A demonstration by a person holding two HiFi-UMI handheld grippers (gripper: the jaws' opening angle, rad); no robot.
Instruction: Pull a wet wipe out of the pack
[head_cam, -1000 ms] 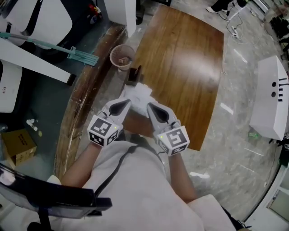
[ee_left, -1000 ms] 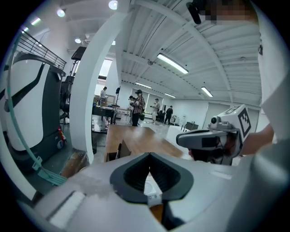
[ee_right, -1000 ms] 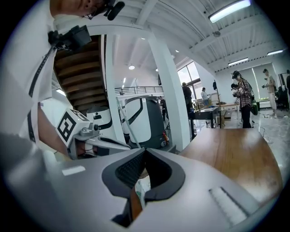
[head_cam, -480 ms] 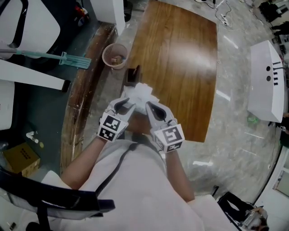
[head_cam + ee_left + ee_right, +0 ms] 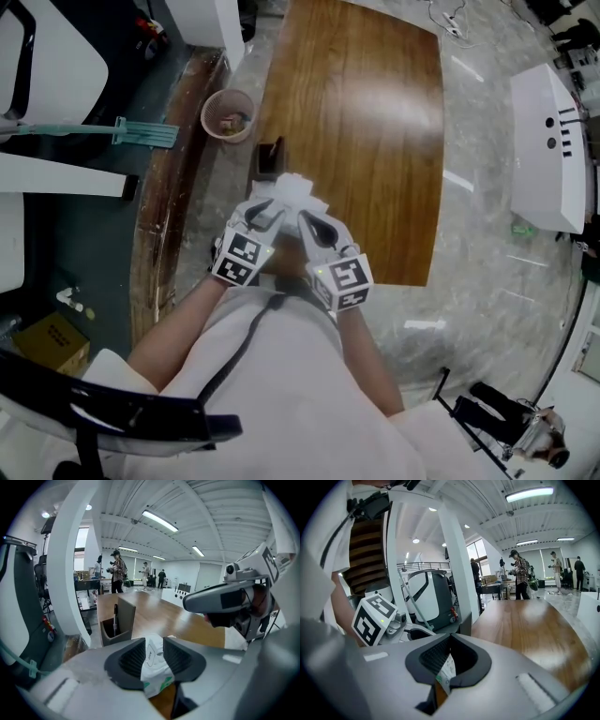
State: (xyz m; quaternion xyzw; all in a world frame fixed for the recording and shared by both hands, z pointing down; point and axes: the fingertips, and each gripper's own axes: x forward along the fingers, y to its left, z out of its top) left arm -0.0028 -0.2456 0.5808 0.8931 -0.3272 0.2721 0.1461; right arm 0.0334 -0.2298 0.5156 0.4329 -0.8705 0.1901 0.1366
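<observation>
— How am I holding my hands?
— You are holding both close in front of your chest, with the grippers tilting down and converging at the near end of the table (image 5: 375,122). Your left gripper (image 5: 264,212) is standing with its jaws spread, and the wet wipe pack (image 5: 292,190) is sitting between the pads. Your right gripper (image 5: 309,223) is pinching a thin edge of that pack, jaws nearly together.
— And the containers?
— At far left, the cup (image 5: 228,114) is holding something brownish that I cannot identify. Just beyond the pack, the pen holder (image 5: 269,157) is standing upright.
— What is each view adding?
— Only your left gripper view is showing the pen (image 5: 115,617) in that holder. Your right gripper view is showing the left gripper's marker cube (image 5: 374,620).
</observation>
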